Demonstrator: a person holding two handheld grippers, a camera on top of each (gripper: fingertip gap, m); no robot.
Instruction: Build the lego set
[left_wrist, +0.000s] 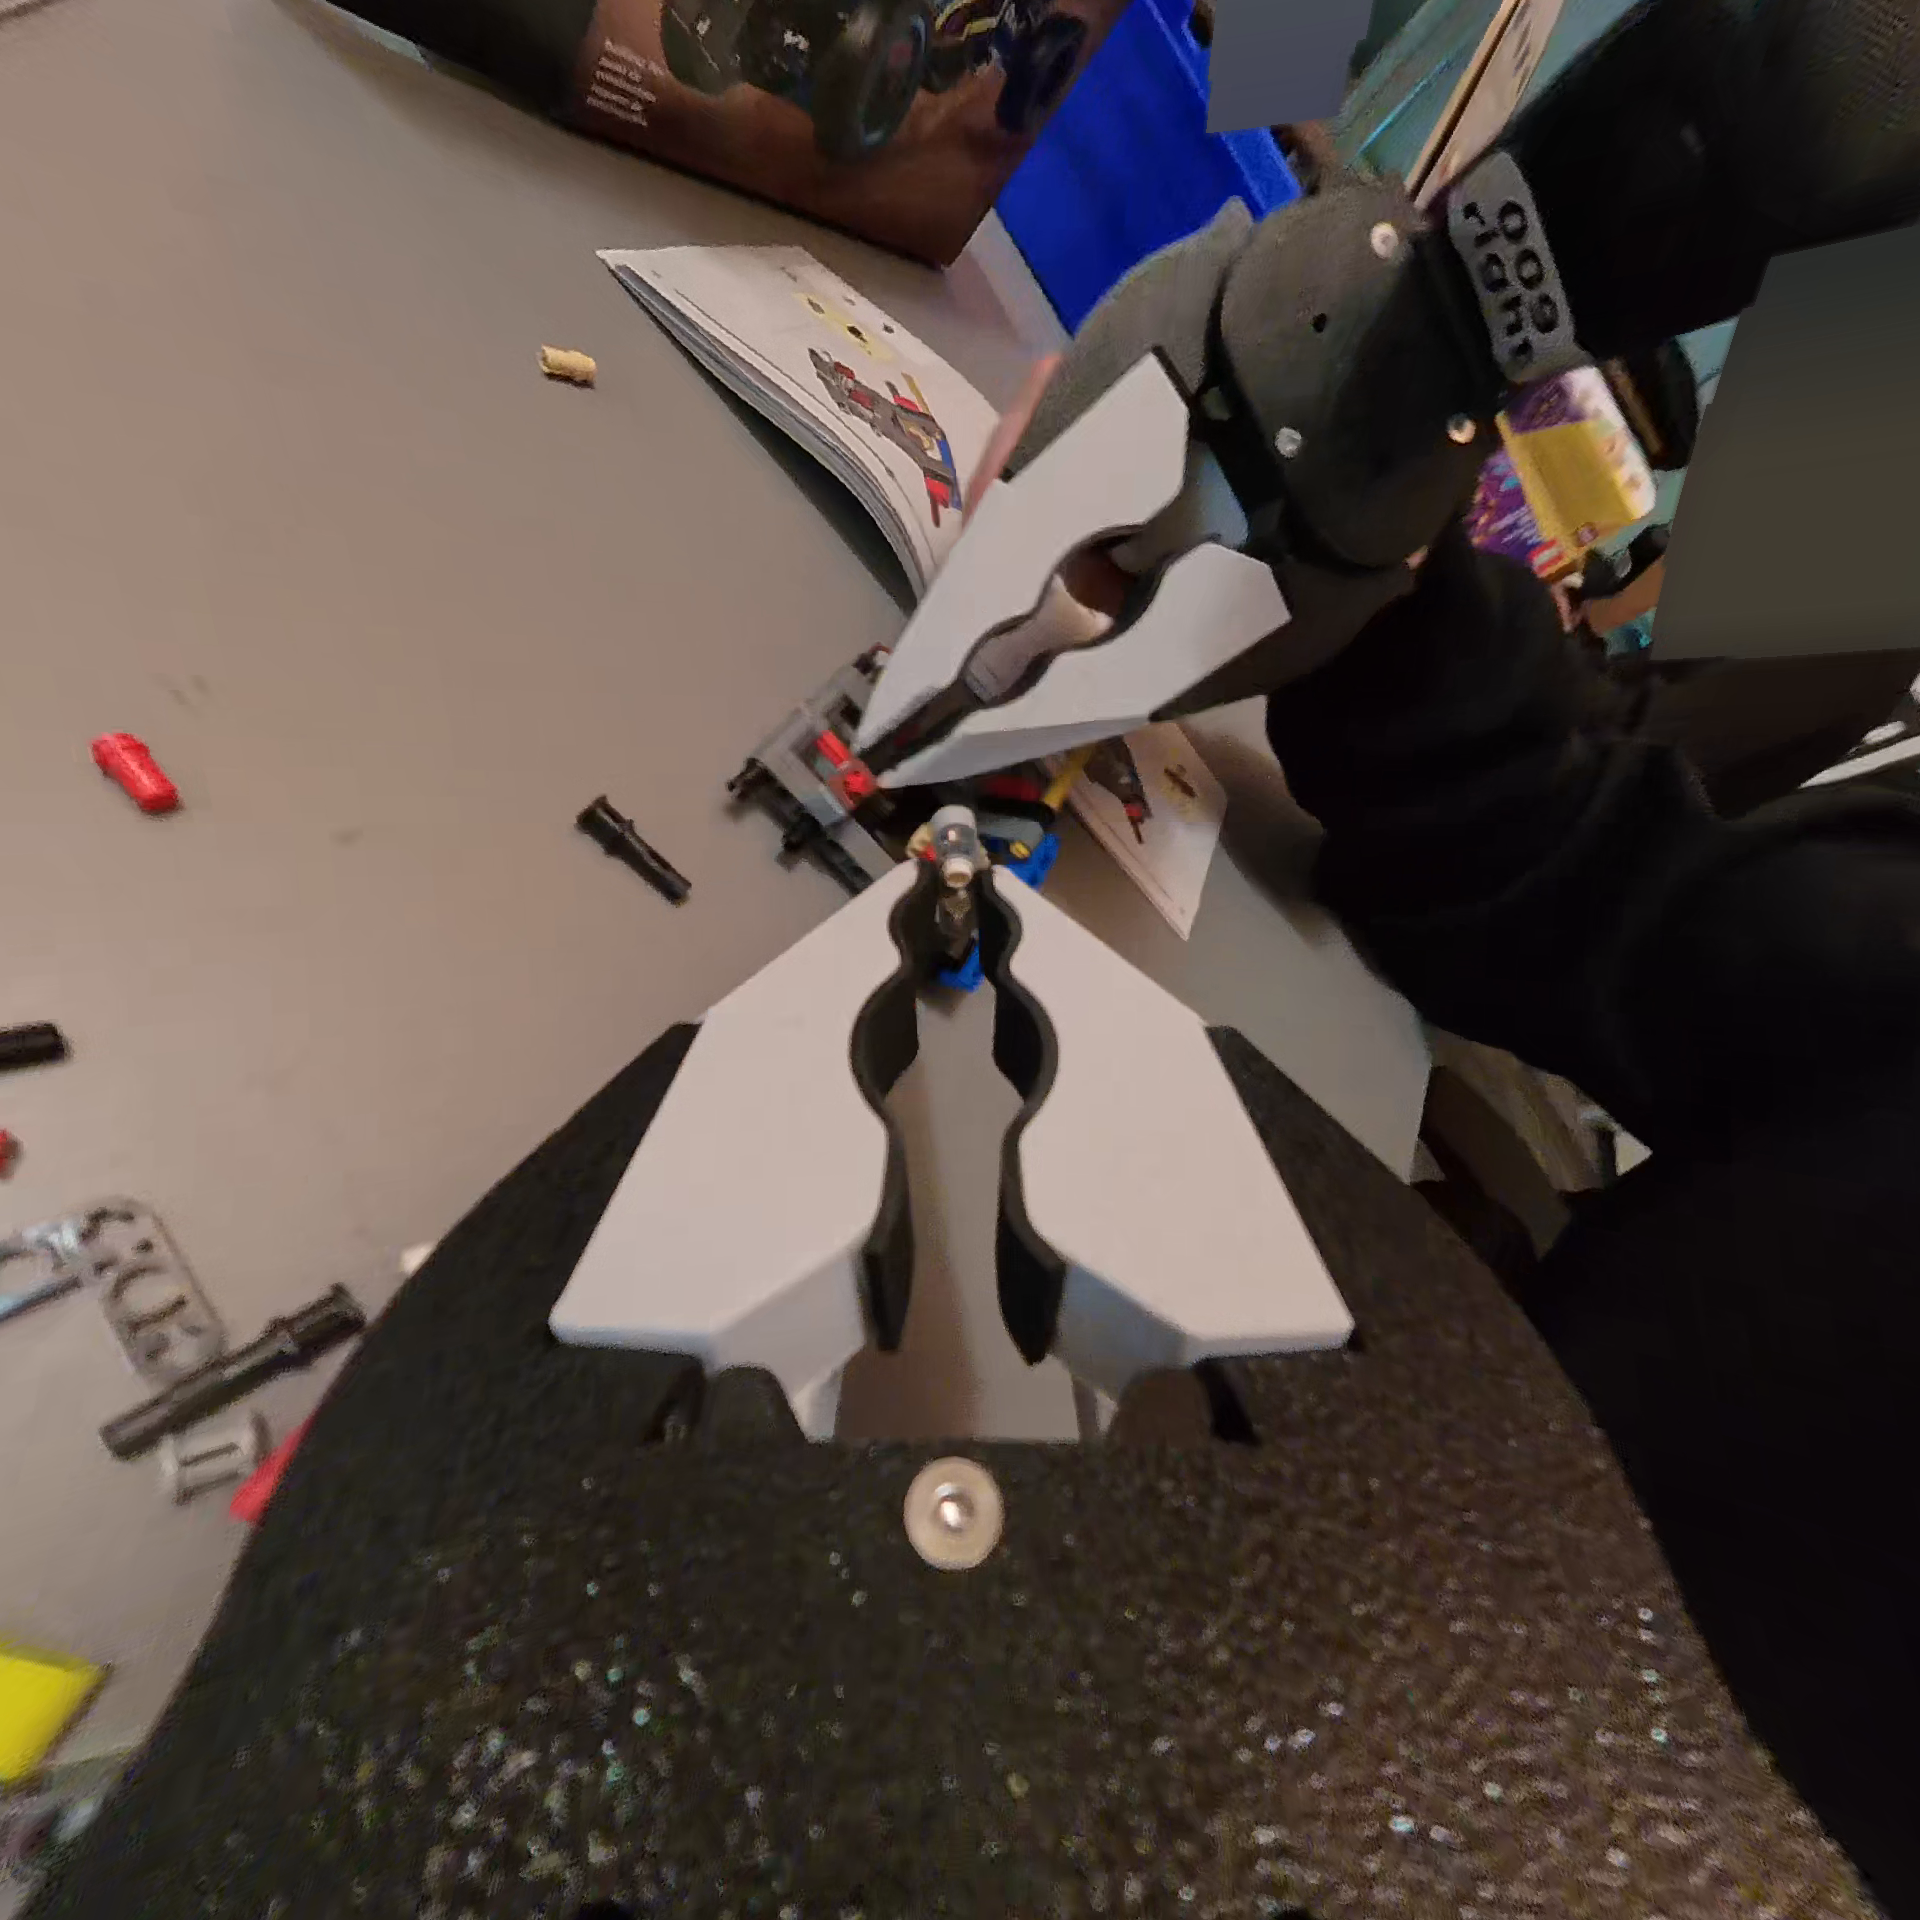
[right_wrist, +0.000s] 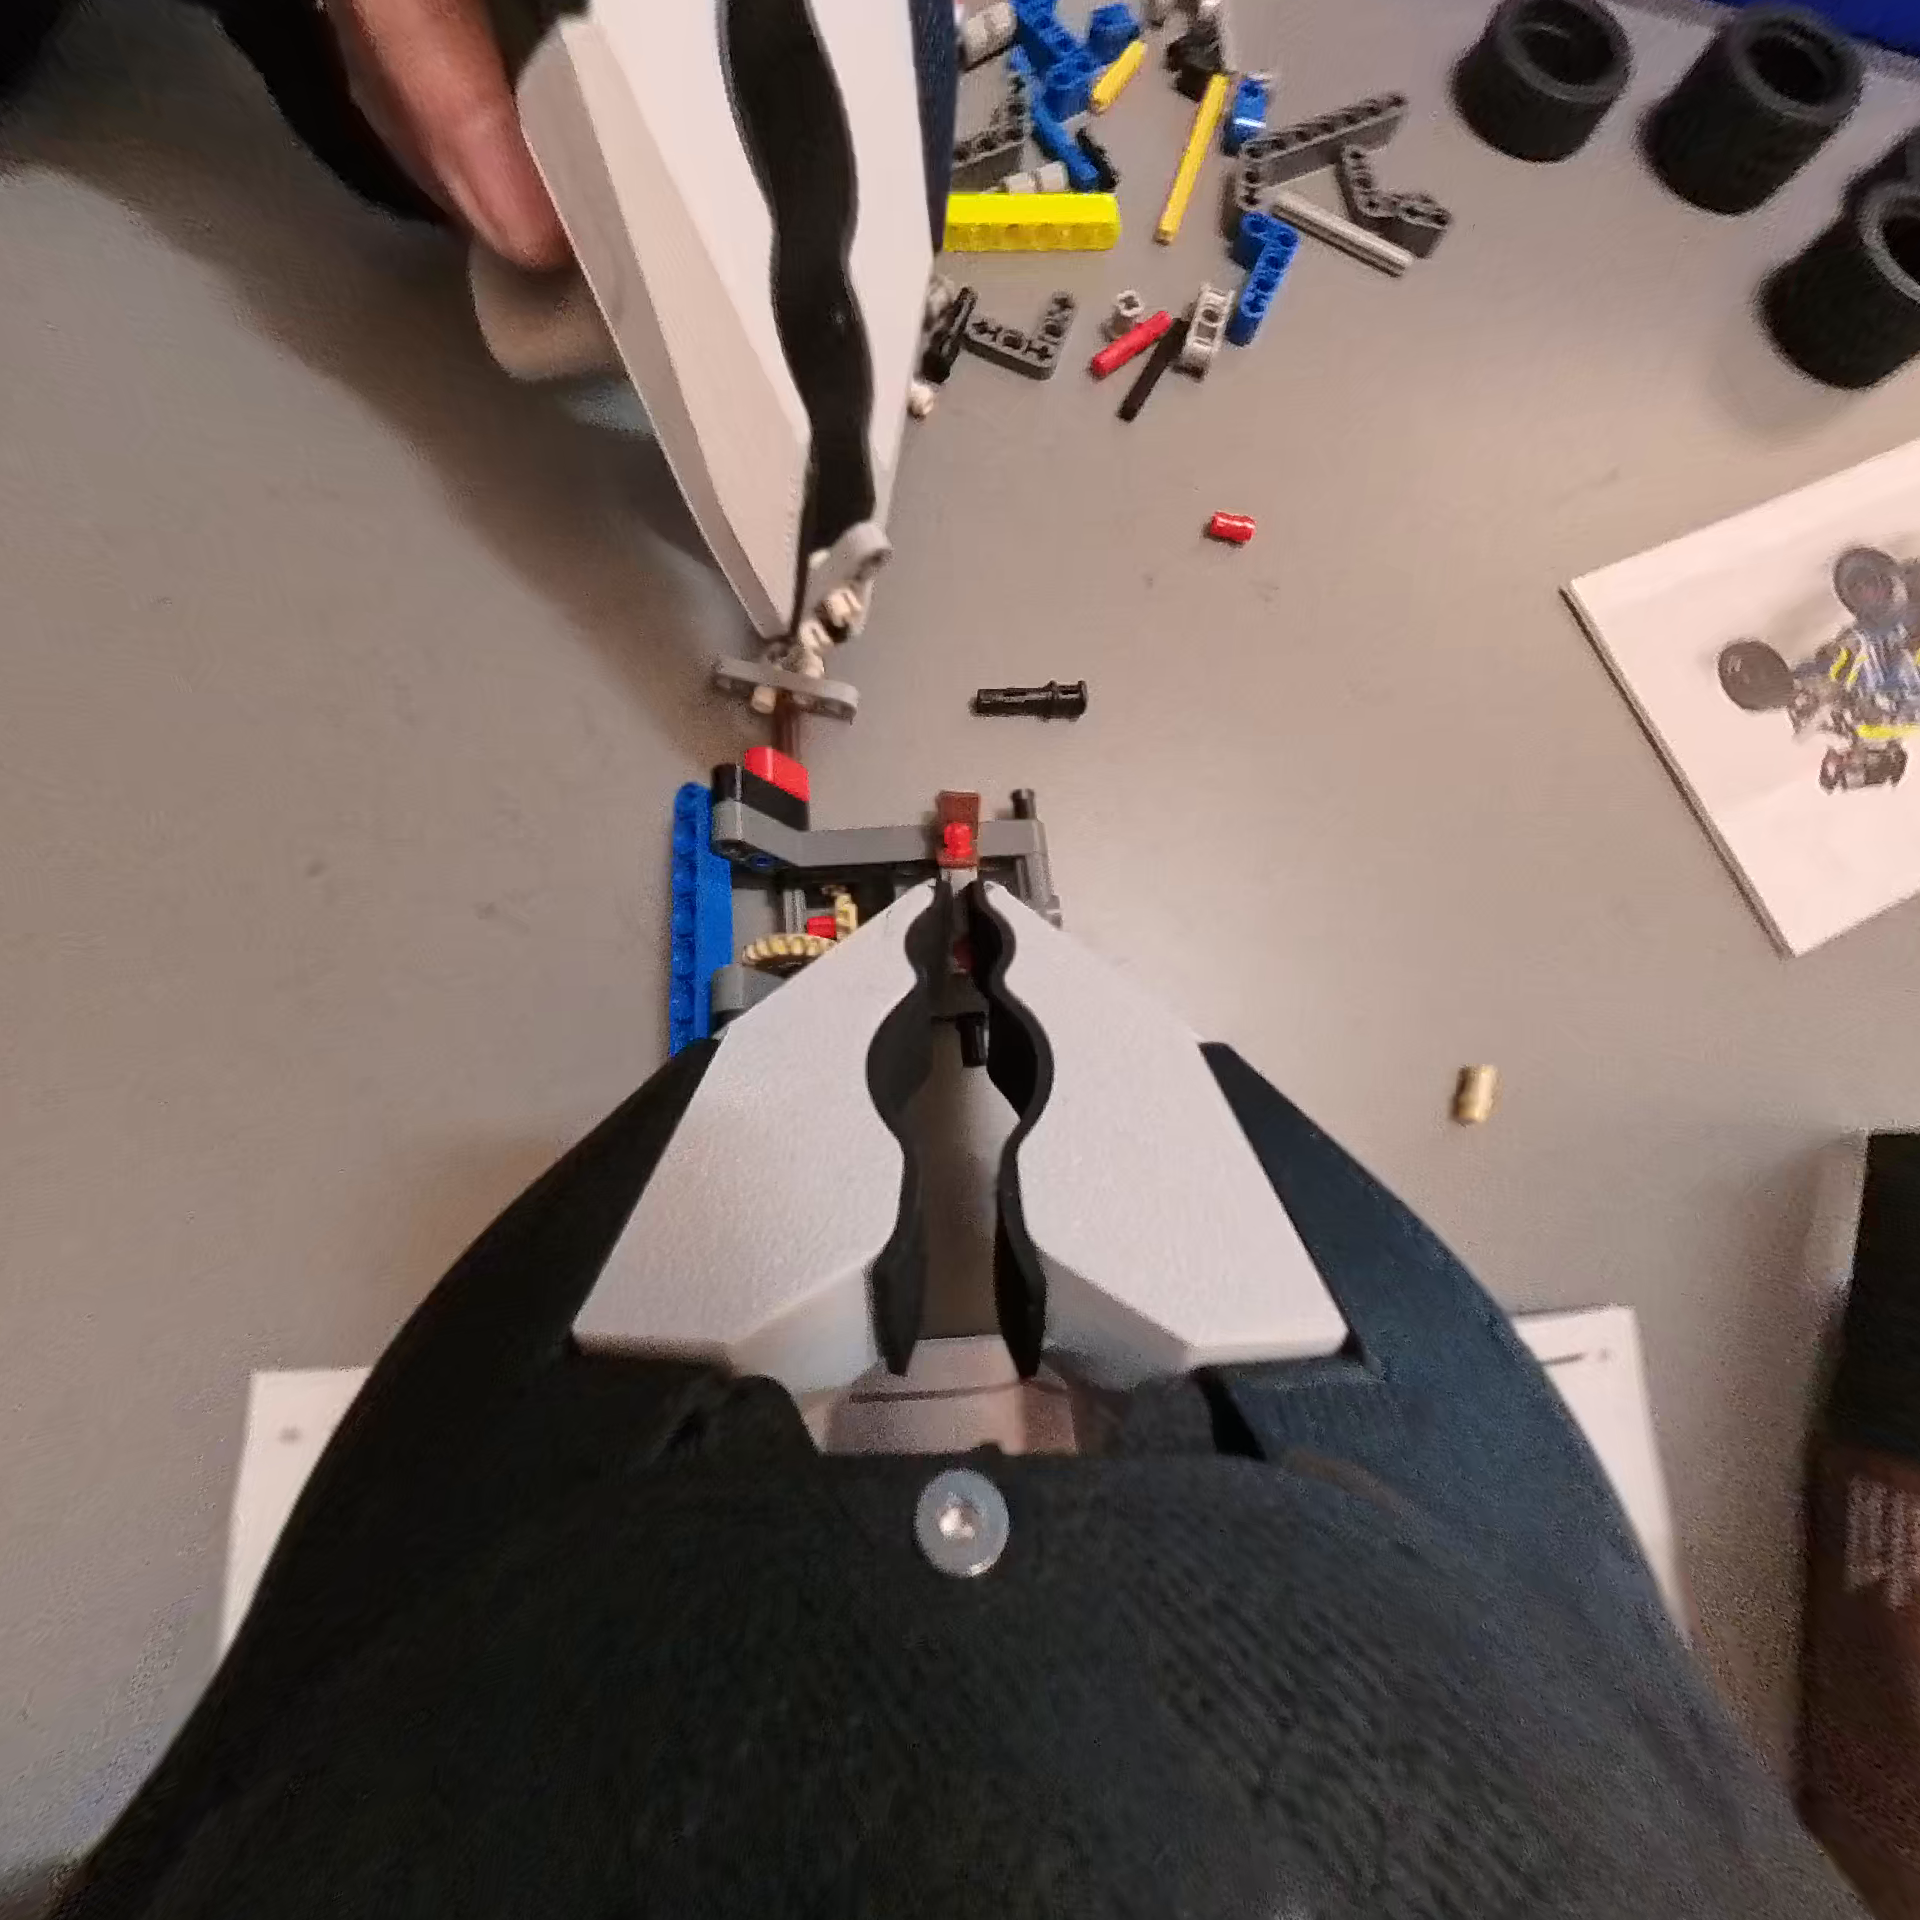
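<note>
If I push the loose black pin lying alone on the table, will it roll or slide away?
The black pin looks round along its length, so a sideways push would probably roll it. It has a small collar near one end, which may make it curve. It seems small and light, and the grey table looks smooth, so it could skid.

The table (right_wrist: 312, 727) is plain grey. At the upper right of the right wrist view sit black tyres (right_wrist: 1538, 78); top centre, a yellow beam (right_wrist: 1032, 221) among blue and dark-grey pieces. The assembly (right_wrist: 831, 862) mid-frame is grey, edged blue, with red accents.
</note>
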